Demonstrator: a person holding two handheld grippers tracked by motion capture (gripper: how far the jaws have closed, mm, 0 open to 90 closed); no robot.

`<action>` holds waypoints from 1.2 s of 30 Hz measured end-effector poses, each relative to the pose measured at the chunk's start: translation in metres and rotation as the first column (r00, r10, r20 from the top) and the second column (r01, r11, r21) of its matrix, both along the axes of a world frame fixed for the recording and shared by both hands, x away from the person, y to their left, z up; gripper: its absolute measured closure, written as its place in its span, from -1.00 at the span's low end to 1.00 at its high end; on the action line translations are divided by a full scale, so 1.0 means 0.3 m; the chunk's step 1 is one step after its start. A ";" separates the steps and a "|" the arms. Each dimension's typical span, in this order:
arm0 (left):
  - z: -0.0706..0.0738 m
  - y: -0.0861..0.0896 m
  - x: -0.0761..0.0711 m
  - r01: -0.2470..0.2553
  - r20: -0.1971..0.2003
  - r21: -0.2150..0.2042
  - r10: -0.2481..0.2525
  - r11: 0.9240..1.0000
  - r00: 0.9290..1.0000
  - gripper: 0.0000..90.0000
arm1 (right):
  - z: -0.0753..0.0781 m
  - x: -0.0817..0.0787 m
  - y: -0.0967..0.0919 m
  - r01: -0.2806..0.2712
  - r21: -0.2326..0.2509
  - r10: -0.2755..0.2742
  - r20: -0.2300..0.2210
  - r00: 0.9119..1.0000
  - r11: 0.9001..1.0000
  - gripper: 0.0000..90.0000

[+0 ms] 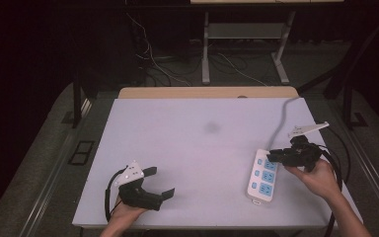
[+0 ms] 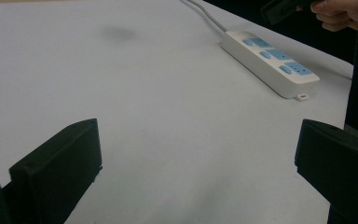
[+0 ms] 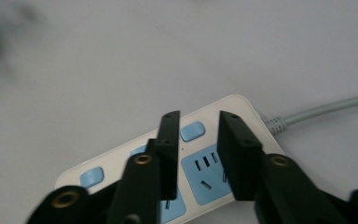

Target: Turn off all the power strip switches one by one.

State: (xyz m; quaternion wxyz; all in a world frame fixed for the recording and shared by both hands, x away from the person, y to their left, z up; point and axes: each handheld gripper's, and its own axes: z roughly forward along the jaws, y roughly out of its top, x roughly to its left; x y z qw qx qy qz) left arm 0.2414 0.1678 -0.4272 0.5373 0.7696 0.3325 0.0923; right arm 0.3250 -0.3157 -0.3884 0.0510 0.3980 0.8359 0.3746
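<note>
Working over the white table (image 1: 187, 148), the person seemed to be at the switch-pressing step on the power strip (image 1: 263, 176), which lay flat near the table's right edge, its grey cord (image 1: 282, 118) running off toward the far side. The right gripper (image 1: 276, 156) hung just above the strip's far end, jaws a little apart with nothing between them; in the right gripper view the two black fingers (image 3: 168, 154) framed the end socket (image 3: 209, 179), and the small blue switch (image 3: 192, 131) beside it sat just past the tip of the finger seen at the left in that view, apart from it as far as could be told. The left gripper (image 1: 160, 182) rested low on the table's near left, well apart from the strip, its jaws spread wide and empty. My judgement: the press on that end switch looked over or not yet made, and the next move called for bringing one fingertip squarely down on a switch, not the socket face, keeping the jaws narrow so neither pad caught the strip's rim
</note>
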 end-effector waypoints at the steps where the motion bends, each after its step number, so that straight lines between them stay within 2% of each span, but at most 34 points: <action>1: 0.001 0.000 0.000 0.001 0.000 -0.002 -0.001 1.000 1.000 -1.00 | 0.002 -0.009 -0.003 0.014 0.009 -0.014 0.004 1.000 1.000 0.39; 6: 0.003 -0.002 -0.003 0.005 0.003 -0.005 -0.005 1.000 1.000 -1.00 | 0.008 -0.058 -0.021 0.089 0.064 -0.092 0.050 0.994 0.994 -0.10; 10: 0.004 -0.002 -0.003 0.005 0.004 -0.008 -0.005 1.000 1.000 -1.00 | 0.011 -0.103 -0.018 0.168 0.073 -0.175 0.112 0.978 0.983 -0.66; 13: 0.004 -0.003 -0.003 0.006 0.004 -0.010 -0.006 1.000 1.000 -1.00 | 0.011 -0.138 -0.010 0.193 0.108 -0.208 0.149 0.967 0.975 -0.85; 14: 0.004 -0.003 -0.003 0.007 0.005 -0.008 -0.007 1.000 1.000 -1.00 | 0.008 -0.146 -0.006 0.197 0.122 -0.215 0.152 0.965 0.973 -0.99; 18: 0.004 -0.003 -0.003 0.007 0.005 -0.004 -0.007 1.000 1.000 -1.00 | -0.010 -0.183 0.012 0.169 0.189 -0.200 0.160 0.967 0.967 -1.00; 21: 0.004 -0.002 -0.003 0.007 0.005 -0.004 -0.007 1.000 1.000 -1.00 | -0.030 -0.205 0.027 0.141 0.201 -0.176 0.167 0.970 0.969 -1.00; 23: 0.005 -0.001 -0.002 0.006 0.007 -0.003 -0.006 1.000 1.000 -1.00 | -0.043 -0.215 0.033 0.132 0.212 -0.166 0.151 0.975 0.968 -1.00; 25: 0.005 0.000 -0.002 0.006 0.007 -0.002 -0.006 1.000 1.000 -1.00 | -0.057 -0.223 0.037 0.121 0.214 -0.152 0.134 0.979 0.969 -1.00; 28: 0.004 0.001 -0.001 0.004 0.005 -0.001 -0.004 1.000 1.000 -1.00 | -0.078 -0.239 0.040 0.116 0.197 -0.144 0.129 0.981 0.974 -1.00; 36: 0.000 0.007 0.009 0.000 -0.003 0.010 0.000 1.000 1.000 -1.00 | -0.104 -0.265 0.029 0.126 0.202 -0.158 0.153 0.975 0.971 -0.99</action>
